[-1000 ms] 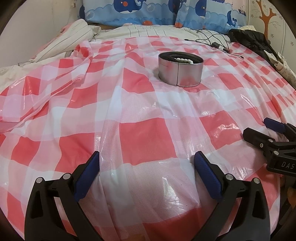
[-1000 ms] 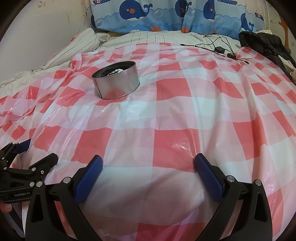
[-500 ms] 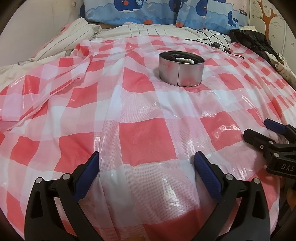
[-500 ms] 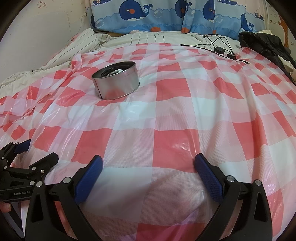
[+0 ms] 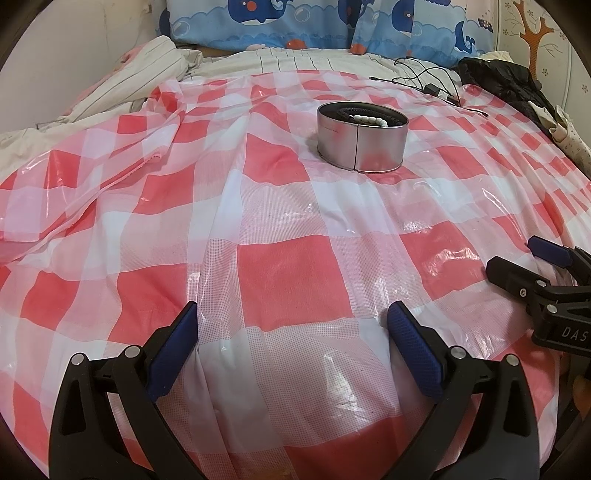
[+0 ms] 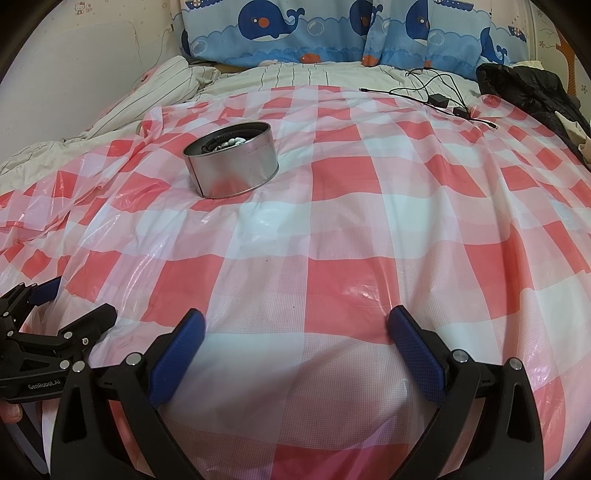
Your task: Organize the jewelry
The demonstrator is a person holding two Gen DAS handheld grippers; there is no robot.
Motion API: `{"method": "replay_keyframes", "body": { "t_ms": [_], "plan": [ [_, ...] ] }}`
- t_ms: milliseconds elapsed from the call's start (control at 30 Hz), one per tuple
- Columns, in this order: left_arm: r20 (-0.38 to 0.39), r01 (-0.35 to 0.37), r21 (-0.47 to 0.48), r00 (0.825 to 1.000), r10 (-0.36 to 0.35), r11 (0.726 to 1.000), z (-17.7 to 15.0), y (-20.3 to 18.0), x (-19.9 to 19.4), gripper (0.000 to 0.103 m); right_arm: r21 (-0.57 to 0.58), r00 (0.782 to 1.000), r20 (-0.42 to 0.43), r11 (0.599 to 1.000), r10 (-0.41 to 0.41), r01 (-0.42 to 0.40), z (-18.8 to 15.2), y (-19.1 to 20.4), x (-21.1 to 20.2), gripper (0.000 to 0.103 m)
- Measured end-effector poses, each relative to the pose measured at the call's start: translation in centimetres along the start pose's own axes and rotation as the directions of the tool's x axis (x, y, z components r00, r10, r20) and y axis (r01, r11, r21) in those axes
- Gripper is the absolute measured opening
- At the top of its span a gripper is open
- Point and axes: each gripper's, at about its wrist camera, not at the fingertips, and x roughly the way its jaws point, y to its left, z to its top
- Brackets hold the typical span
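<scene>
Round tin (image 5: pixel 362 142) sits on red-checked plastic sheet (image 5: pixel 280 266) covering bed.

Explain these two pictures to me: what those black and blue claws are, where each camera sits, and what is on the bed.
Each picture comes from a fisheye camera mounted on a hand-held gripper, looking forward along its two blue-padded fingers. One view shows the left gripper, the other the right gripper. No robot arm is involved; a person holds them. Both are open and hold nothing. Each gripper also appears at the edge of the other's view. On the bed lies a red and white checked plastic sheet. A round metal tin stands on it, with white beads and something dark inside. Black cables lie near the whale-print pillows.
</scene>
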Motion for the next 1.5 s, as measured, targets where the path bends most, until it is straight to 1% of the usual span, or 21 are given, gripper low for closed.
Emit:
{"method": "replay_keyframes", "body": {
  "t_ms": [900, 1133, 1300, 1500],
  "plan": [
    [0.0, 0.001, -0.001, 1.0, -0.001, 1.0, 0.01, 0.04, 0.01, 0.096, -0.001, 1.0, 0.0, 1.0, -0.001, 0.001, -0.01, 0.0, 0.02, 0.096],
    [-0.005, 0.013, -0.019, 1.0, -0.013, 1.0, 0.04, 0.26, 0.29, 0.096, -0.001, 1.0, 0.001, 1.0, -0.001, 0.001, -0.01, 0.01, 0.02, 0.096],
    [0.006, 0.021, -0.026, 1.0, -0.021, 0.999, -0.08, 0.37, 0.14, 0.096, -0.001, 1.0, 0.001, 1.0, 0.0, 0.0, 0.0, 0.01, 0.02, 0.096],
    [-0.003, 0.007, -0.018, 1.0, -0.007, 1.0, -0.04, 0.21, 0.25, 0.096, -0.001, 1.0, 0.001, 1.0, -0.001, 0.001, 0.0, 0.0, 0.02, 0.096]
  ]
}}
